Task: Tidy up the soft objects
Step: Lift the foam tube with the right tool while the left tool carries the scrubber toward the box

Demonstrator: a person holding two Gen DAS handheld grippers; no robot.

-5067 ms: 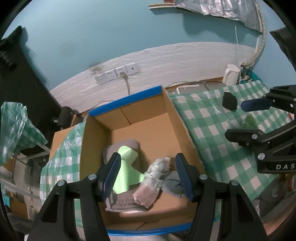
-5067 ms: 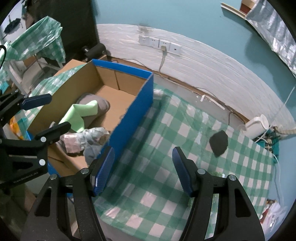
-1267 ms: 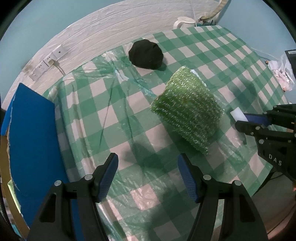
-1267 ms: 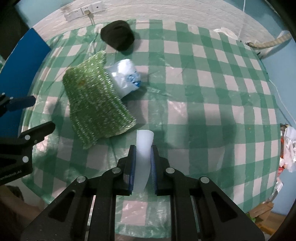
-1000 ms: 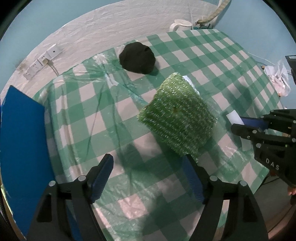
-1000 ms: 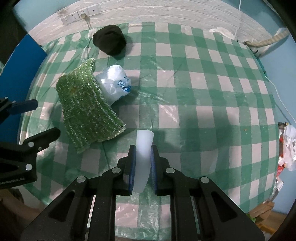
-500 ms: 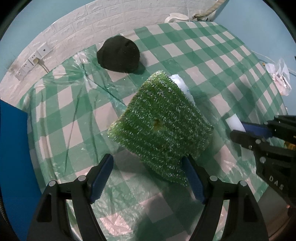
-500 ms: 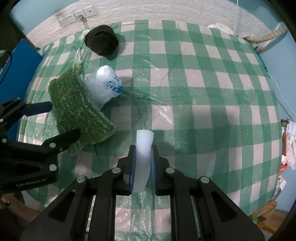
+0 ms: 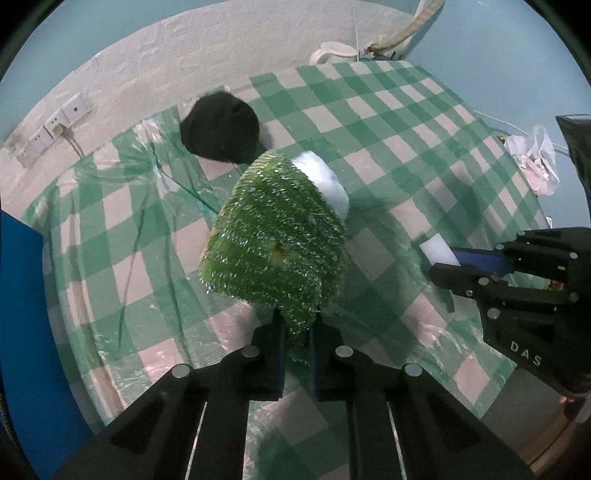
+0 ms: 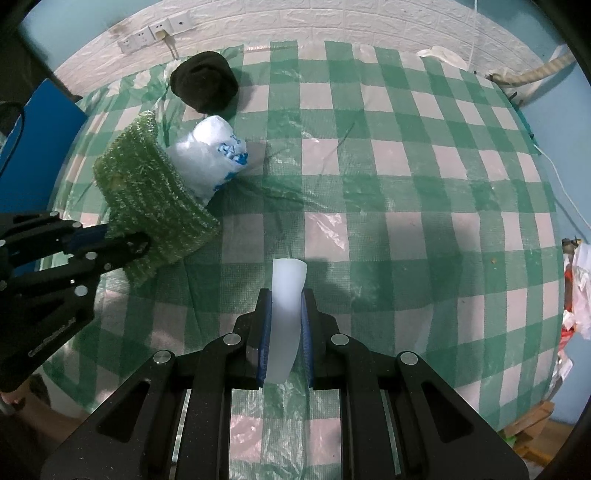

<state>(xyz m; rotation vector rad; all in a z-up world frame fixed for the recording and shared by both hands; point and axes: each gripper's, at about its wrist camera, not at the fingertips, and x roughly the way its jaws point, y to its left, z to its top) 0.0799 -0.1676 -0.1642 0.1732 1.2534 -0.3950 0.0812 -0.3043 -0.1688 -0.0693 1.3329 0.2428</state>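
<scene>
My left gripper is shut on the near edge of a green glittery sponge cloth, which stands up above the checked tablecloth; the cloth also shows in the right wrist view. My right gripper is shut on a white foam piece; the foam also shows in the left wrist view. A white plastic bag bundle lies just behind the green cloth. A black soft lump sits further back.
The green and white checked tablecloth covers the table. The blue side of a cardboard box is at the far left. Wall sockets are behind the table. Crumpled bags lie off the right edge.
My left gripper moved forward and closed on the green cloth's edge, lifting it. My right gripper still holds the white foam, nearly still.
</scene>
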